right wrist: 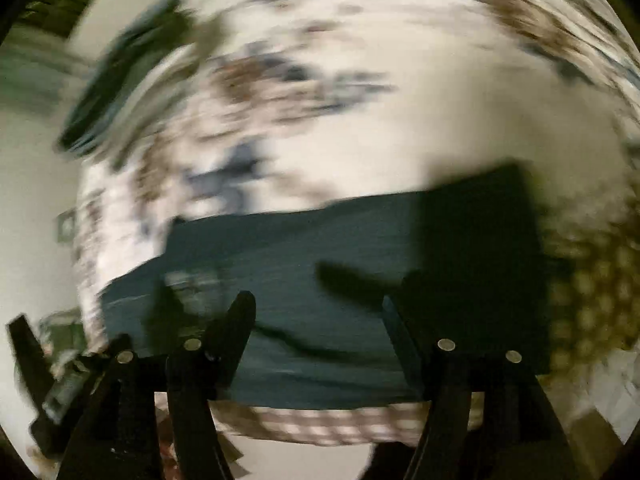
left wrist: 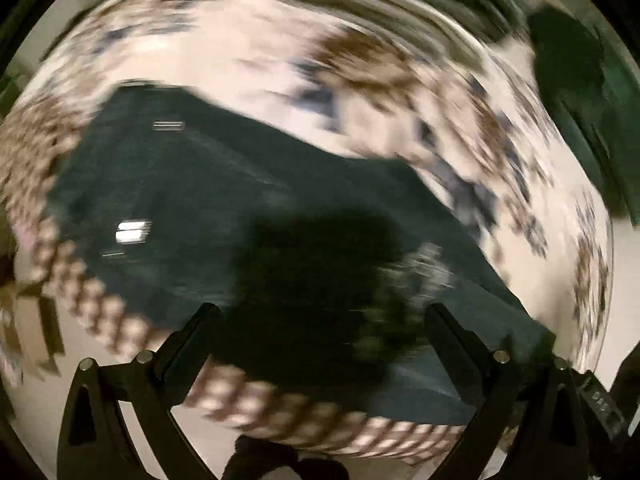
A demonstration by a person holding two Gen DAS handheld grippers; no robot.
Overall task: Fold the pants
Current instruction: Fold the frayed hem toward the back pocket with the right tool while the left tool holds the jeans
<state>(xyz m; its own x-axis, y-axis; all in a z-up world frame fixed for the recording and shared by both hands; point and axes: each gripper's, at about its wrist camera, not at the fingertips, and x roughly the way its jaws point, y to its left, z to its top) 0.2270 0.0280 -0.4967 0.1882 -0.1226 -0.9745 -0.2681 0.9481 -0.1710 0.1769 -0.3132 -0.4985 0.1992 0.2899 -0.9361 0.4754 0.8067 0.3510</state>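
Note:
Both views are motion-blurred. Dark teal pants (left wrist: 192, 200) lie folded flat on a round table with a floral cloth (left wrist: 248, 48). In the left wrist view my left gripper (left wrist: 320, 320) is open and empty above the near part of the pants, its shadow on the fabric. In the right wrist view the pants (right wrist: 312, 264) lie across the near side of the table cloth (right wrist: 440, 100). My right gripper (right wrist: 316, 312) is open and empty just above the near edge of the pants.
The cloth has a checked brown border (left wrist: 100, 308) along the table's near rim, which also shows in the right wrist view (right wrist: 320, 420). A dark chair-like shape (left wrist: 568, 64) stands beyond the far right edge. Pale floor (right wrist: 36, 168) lies around the table.

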